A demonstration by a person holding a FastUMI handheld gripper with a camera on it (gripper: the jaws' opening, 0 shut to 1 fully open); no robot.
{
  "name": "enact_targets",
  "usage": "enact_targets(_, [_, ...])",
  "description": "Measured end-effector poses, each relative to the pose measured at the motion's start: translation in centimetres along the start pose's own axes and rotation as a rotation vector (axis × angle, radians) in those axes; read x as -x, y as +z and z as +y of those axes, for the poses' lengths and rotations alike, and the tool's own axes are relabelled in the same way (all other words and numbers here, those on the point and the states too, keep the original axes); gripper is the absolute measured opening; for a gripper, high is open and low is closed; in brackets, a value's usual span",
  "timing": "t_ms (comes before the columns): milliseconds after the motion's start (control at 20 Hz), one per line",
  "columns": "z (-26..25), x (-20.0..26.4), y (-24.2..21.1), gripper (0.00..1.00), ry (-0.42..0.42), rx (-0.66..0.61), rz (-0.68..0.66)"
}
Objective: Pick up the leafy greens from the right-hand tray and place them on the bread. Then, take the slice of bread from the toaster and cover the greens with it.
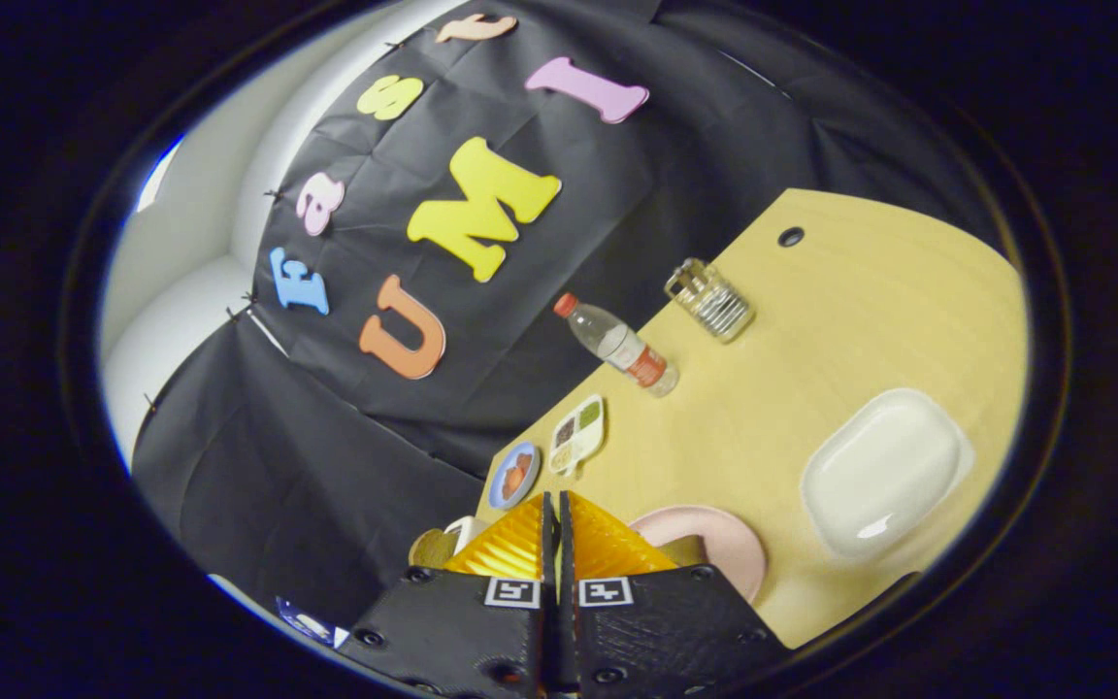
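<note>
Judging from the layout, neither step of the task is seen to be under way: the gripper is held tilted above the near edge of the wooden surface, and its fingers are pressed together with only a thin seam between them and nothing held. The leafy greens cannot be made out with certainty; a green patch is noted in one compartment of the small divided tray just beyond the fingers, and it may be them, though it is too small to tell. The bread and the toaster cannot be identified. A pale, partly hidden object is recorded just beside the fingers.

A pink plate is seen close beside the fingers on the other side, partly covered by them. A small blue dish with something orange in it lies touching or just beside the divided tray. A white rounded tray is set well apart.

The next move is judged to call for levelling the view, parting the fingers and bringing them down toward the greens.

Further back, a plastic bottle and a ribbed glass jar are noted near the black cloth wall. A hole is seen in the surface.
</note>
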State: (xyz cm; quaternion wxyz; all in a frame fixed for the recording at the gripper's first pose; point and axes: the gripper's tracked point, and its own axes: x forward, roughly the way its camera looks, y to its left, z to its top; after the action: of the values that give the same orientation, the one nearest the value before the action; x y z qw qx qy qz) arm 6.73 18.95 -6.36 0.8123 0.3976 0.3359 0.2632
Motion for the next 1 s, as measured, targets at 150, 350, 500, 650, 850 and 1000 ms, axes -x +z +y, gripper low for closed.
enact_targets(150, [1.2,-2.9,-3.9,0.00,0.033,-0.005,0.062])
enact_targets(350, [0.2,-5.1,-8.6,0.00,0.033,-0.059,0.140])
enact_targets(500, [-2.1,-5.6,-9.1,0.00,-0.008,-0.086,0.144])
enact_targets(650, [-5.0,-5.0,-8.1,0.00,-0.072,-0.072,0.100])
enact_targets(850, [-8.0,-4.2,-7.6,0.00,-0.122,-0.094,0.075])
enact_targets(1000, [-10.4,-3.9,-7.4,0.00,-0.176,-0.087,0.060])
